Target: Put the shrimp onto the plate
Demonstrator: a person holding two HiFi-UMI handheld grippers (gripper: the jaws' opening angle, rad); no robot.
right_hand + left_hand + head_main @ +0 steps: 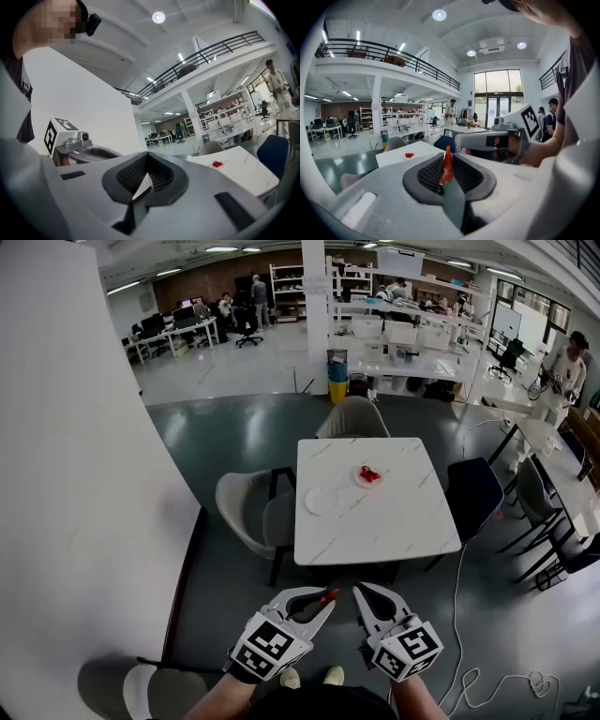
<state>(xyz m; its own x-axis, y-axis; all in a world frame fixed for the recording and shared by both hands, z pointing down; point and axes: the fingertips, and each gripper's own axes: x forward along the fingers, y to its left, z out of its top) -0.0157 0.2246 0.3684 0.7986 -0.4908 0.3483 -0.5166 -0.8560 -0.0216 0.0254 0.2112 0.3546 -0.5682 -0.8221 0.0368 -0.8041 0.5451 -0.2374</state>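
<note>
A red-orange shrimp (447, 166) stands upright, pinched in my left gripper (448, 180), whose jaws are shut on it; in the head view the shrimp (328, 595) pokes from the left gripper (322, 603) low in the frame. My right gripper (362, 595) is beside it, shut with nothing between its jaws (146, 164). Both are held well short of the white marble table (394, 521). On the table lie an empty white plate (322, 501) and a small dish with more red shrimp (369, 474).
Chairs ring the table: a beige one (253, 512) at the left, another (353, 418) at the far side, a dark blue one (473, 495) at the right. A white wall (75, 474) fills the left. A cable (487, 681) lies on the floor.
</note>
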